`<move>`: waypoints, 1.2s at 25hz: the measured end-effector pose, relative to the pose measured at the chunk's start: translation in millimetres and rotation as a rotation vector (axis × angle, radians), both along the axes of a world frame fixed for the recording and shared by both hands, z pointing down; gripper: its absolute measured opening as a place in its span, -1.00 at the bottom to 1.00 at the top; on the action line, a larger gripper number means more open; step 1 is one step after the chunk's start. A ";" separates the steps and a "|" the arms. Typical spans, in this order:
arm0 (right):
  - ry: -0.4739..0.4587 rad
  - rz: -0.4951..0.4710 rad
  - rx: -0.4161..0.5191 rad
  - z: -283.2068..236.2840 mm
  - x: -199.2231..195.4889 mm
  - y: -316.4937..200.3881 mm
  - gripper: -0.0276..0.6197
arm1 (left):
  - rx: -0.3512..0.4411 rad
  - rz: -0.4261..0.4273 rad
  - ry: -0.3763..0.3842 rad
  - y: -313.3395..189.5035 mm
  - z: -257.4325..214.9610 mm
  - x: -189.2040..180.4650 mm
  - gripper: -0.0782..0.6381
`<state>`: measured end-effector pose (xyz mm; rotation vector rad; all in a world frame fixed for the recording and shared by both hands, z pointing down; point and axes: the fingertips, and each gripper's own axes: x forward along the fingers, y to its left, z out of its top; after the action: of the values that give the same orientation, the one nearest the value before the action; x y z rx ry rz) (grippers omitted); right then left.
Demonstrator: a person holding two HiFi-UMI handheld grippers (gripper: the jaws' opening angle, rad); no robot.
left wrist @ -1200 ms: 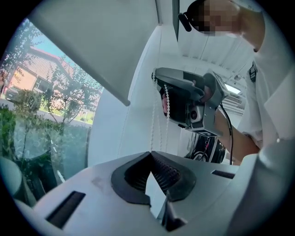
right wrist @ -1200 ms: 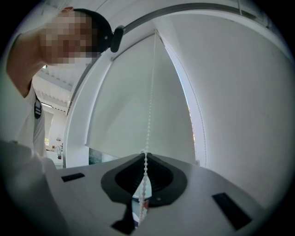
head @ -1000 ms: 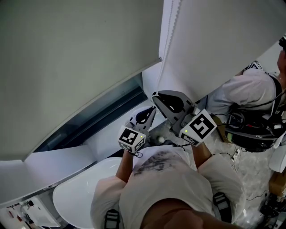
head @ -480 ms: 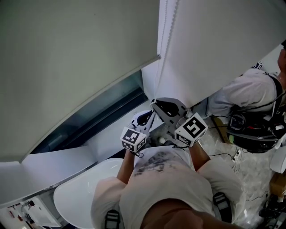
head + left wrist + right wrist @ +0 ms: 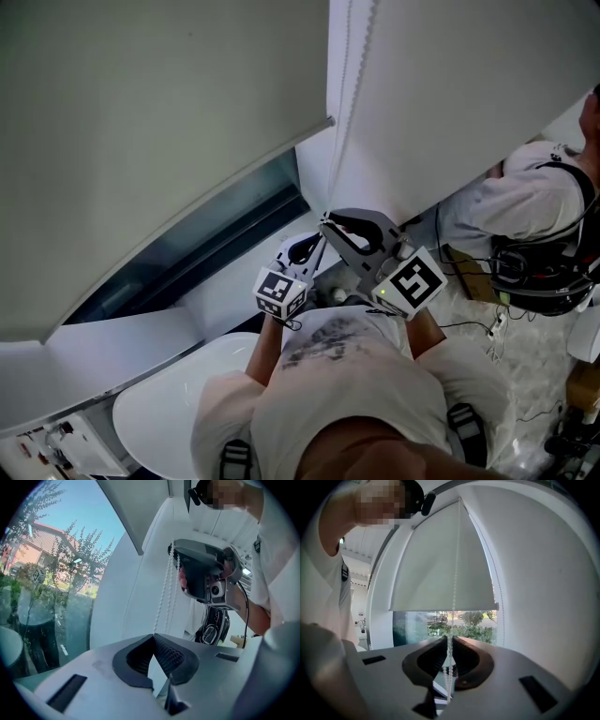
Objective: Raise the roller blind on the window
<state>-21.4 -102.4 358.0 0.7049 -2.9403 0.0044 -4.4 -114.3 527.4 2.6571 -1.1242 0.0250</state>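
The off-white roller blind (image 5: 159,112) covers most of the window, and its bottom bar (image 5: 206,186) hangs above a strip of bare glass (image 5: 211,239). A white bead chain (image 5: 345,112) hangs at the blind's right edge. My right gripper (image 5: 330,225) is shut on the chain, which runs between its jaws (image 5: 449,641) and up past the blind (image 5: 440,569). My left gripper (image 5: 298,246) sits just below and to the left of the right one. Its jaws (image 5: 153,635) are shut where a strand of the chain (image 5: 163,597) reaches them. The right gripper (image 5: 201,573) shows above it.
A white wall panel (image 5: 450,103) stands right of the chain. A white sill (image 5: 141,337) runs under the window, with a round white surface (image 5: 159,412) below it. Another person (image 5: 534,202) with cabled gear stands at the right.
My right gripper has moved down and a little right with the chain. The blind's bottom bar has crept slightly upward. The left gripper has barely moved.
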 end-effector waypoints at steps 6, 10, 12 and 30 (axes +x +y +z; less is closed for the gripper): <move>-0.049 -0.010 0.038 -36.9 7.4 4.3 -0.70 | 0.000 -0.007 0.010 0.0 -0.3 -2.6 -0.76; -0.185 -0.008 0.085 -83.8 12.3 4.1 -0.70 | 0.003 0.001 -0.013 -0.2 1.5 -3.0 -0.76; -0.198 0.010 0.121 -101.2 11.8 -3.3 -0.70 | 0.003 0.007 -0.017 1.2 3.3 -1.7 -0.76; -0.238 0.068 0.165 -132.8 13.4 -24.4 -0.73 | -0.015 0.030 -0.020 7.0 9.4 10.2 -0.76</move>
<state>-8.1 -126.7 225.2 0.8846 -3.1683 -0.1611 5.8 -107.4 536.8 2.6658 -1.0857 0.0661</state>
